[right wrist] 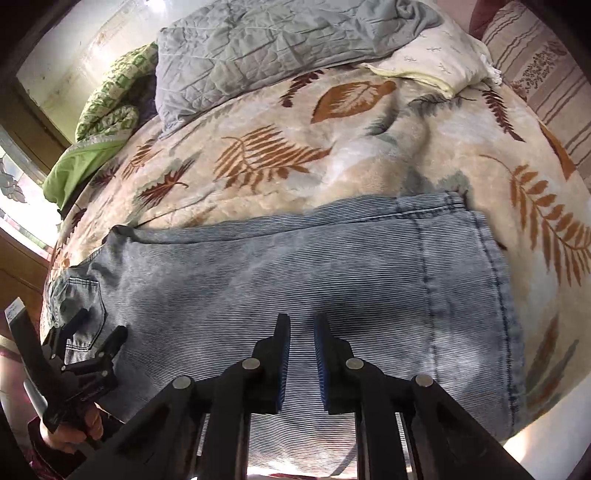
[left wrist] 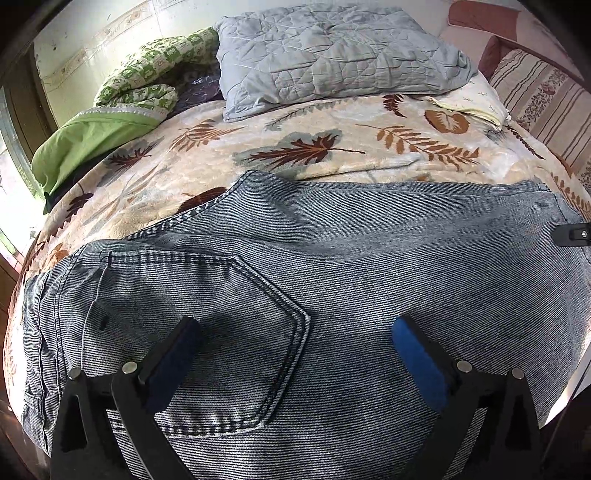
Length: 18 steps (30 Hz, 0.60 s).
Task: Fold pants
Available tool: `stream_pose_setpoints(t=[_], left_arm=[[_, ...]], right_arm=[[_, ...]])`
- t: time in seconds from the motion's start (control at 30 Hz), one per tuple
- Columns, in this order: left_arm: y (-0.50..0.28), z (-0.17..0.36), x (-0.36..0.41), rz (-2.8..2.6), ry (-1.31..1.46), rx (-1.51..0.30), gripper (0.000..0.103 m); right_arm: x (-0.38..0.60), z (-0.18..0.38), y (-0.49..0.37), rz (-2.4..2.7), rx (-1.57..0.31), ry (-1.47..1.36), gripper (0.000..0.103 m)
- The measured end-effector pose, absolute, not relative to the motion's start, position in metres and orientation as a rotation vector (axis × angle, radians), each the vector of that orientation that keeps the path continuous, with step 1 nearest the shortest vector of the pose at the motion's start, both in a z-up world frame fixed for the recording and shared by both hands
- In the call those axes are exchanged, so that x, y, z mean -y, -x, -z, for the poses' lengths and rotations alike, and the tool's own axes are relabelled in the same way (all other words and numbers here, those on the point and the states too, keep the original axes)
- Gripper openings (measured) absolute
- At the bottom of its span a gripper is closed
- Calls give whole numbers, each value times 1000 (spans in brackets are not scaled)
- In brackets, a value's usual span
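Basically, left gripper (left wrist: 295, 328) has its fingers spread wide, nothing between them; both blue pads hover over the back pocket (left wrist: 207, 332) area of the jeans (left wrist: 332, 258), and I can't tell whether they touch the denim. In the right wrist view the same left gripper (right wrist: 101, 325) shows at the far left edge, jaws apart over the pocket end of the jeans (right wrist: 295, 277), with a hand (right wrist: 70, 432) gripping its handle below.

Right gripper (right wrist: 301, 328) has its fingers nearly together, a narrow gap left, no fabric pinched in that gap as far as visible; the tips sit low over mid-leg denim, contact unclear. Only a black tip of the right gripper (left wrist: 574, 233) shows at the right edge of the left wrist view, near the jeans' leg end, so its state can't be read there.

The jeans are light blue washed denim, lying flat across the near edge of the bed, waist and pocket end to the left, hem (right wrist: 495, 258) to the right, legs seemingly stacked one on the other.

Faint writing on the left gripper body in the right wrist view is too small to read. No brand tag visible on the jeans.

Surface is a cream plush blanket (left wrist: 258, 147) with brown and grey leaf print. Behind: a grey quilted pillow (left wrist: 332, 55), a green patterned quilt (left wrist: 147, 70) with a plain green lining, a pale floral pillow (right wrist: 436, 55), and a striped cushion (left wrist: 543, 99) at the right. White wall (left wrist: 110, 33) behind; a bright window (right wrist: 18, 184) at the left.
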<state>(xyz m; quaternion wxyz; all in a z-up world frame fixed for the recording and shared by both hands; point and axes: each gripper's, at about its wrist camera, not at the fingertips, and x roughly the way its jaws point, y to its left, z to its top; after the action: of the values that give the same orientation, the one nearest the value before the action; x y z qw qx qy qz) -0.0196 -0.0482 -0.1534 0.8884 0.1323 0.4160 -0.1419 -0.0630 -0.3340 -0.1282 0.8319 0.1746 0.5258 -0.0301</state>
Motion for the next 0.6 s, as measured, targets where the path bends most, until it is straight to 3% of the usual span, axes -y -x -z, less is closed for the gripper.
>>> stream_pose_setpoints(t=[0.23, 0.4, 0.6], left_arm=[[18, 154, 44, 330, -260, -894, 103], [16, 146, 45, 330, -275, -943, 103], [27, 99, 12, 269, -181, -782, 103]], right_arm=[[280, 149, 37, 86, -1085, -171, 16], [286, 150, 39, 102, -1053, -221, 16], [270, 136, 46, 55, -977, -241, 16]])
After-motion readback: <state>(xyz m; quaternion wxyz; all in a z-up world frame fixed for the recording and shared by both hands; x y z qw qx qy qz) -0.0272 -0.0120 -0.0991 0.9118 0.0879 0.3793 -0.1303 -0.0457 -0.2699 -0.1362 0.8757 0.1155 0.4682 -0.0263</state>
